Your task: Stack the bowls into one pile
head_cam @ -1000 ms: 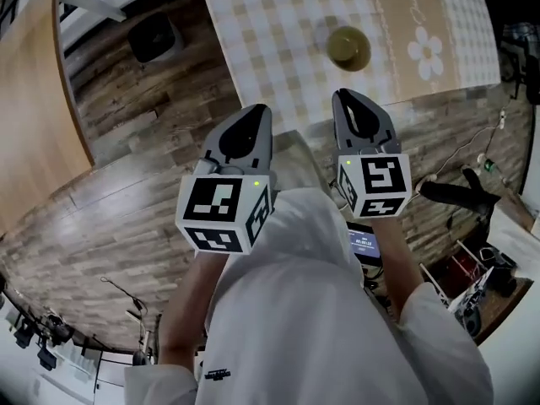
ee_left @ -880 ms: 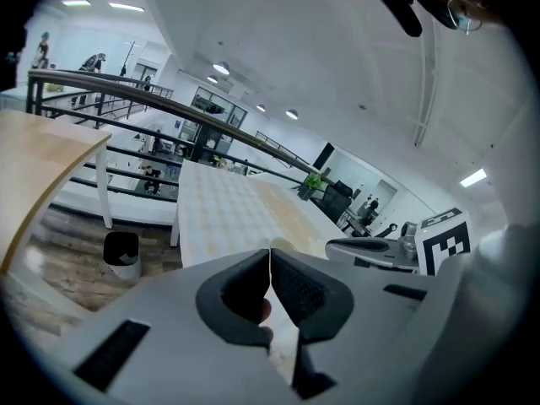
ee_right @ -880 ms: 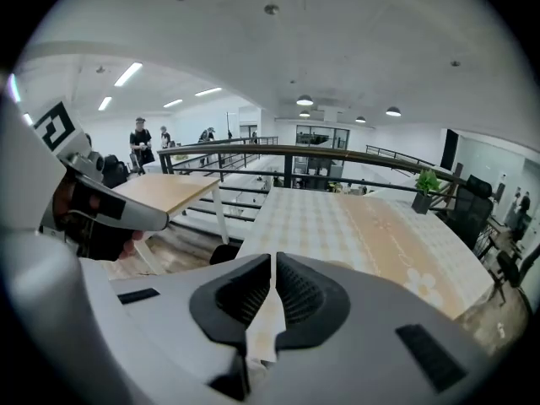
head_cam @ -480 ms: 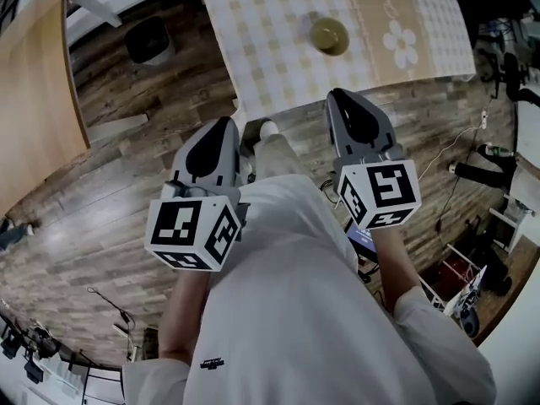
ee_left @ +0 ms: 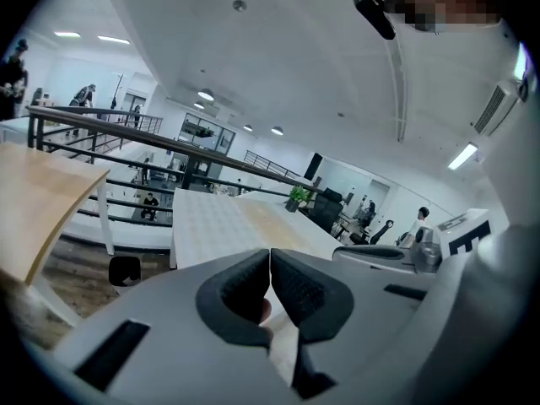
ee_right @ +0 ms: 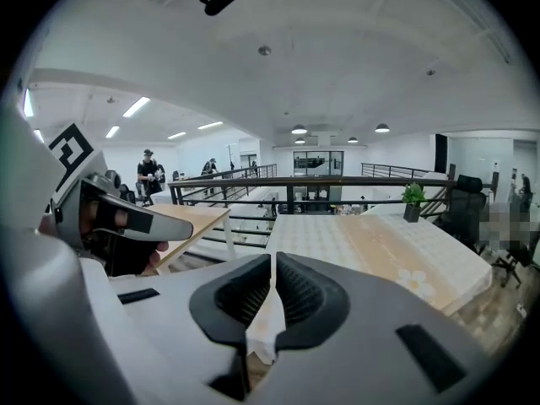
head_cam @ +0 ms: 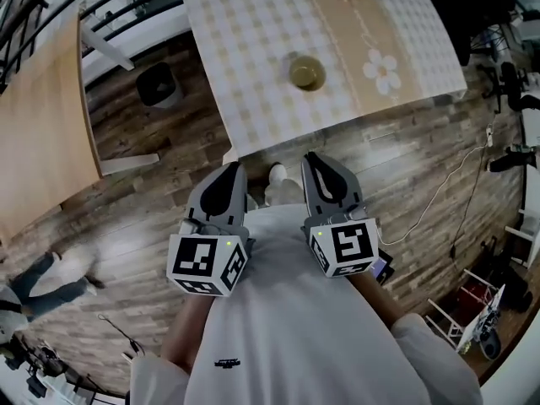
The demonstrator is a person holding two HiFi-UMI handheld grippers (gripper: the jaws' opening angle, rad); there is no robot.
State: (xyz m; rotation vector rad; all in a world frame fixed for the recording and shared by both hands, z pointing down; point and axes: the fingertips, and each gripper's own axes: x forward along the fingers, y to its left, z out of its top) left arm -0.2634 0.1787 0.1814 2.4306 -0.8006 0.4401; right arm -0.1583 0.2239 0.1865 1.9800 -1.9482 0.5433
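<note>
You hold the left hand-held gripper (head_cam: 228, 171) and the right hand-held gripper (head_cam: 315, 159) near your chest, each with its jaws shut tight on nothing. The bowls (head_cam: 306, 72) show as one olive round on the checked bench (head_cam: 245, 40), well apart from both.

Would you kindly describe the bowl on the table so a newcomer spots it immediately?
Find the checked table, then the tan strip running along it. The bowl sits at that strip's edge, toward the table's nearer end; it is round and olive-gold, unlike the white flower print beside it.
</note>
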